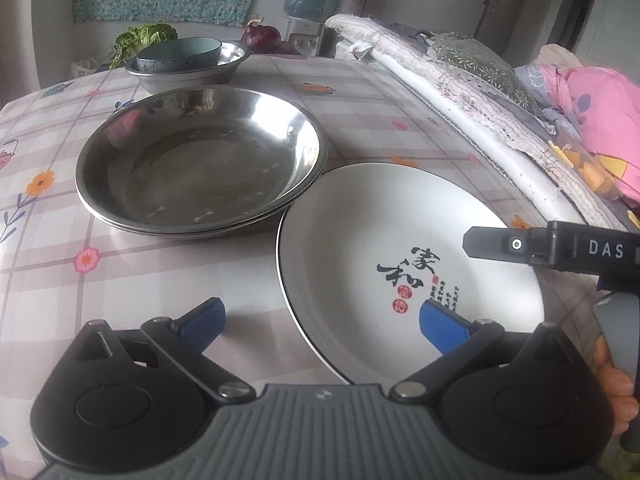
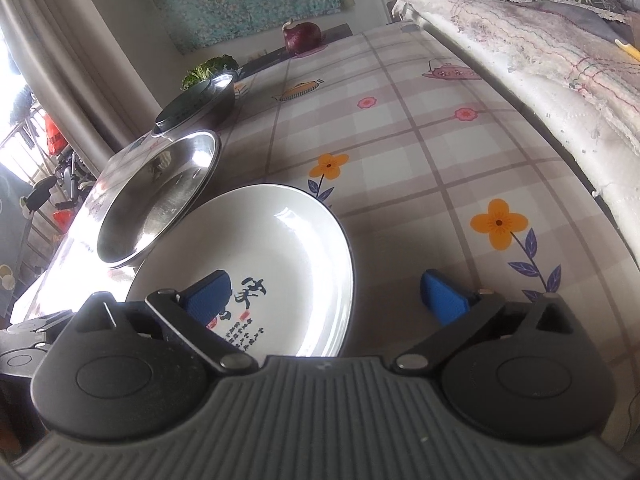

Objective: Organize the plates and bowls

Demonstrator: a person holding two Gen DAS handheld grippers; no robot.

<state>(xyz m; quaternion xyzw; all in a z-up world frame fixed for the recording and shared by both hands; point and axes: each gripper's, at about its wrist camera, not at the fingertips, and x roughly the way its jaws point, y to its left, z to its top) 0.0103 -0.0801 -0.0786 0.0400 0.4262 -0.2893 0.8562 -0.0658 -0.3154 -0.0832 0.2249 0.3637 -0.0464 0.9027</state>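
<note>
Black claw (image 1: 320,326) — blue pads (image 1: 442,326), silver screws, ribbed grey housing.

Two steel plates (image 1: 200,156), one white plate (image 1: 400,248)

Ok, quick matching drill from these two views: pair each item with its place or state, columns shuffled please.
1. white plate
2. steel plates
3. red onion
4. left gripper

A. far edge of the table
B. stacked, left of the printed one
C. open, one of its fingers over the plate
D. nearest, black lettering inside

Pairs: 1-D, 2-B, 3-A, 4-C
</note>
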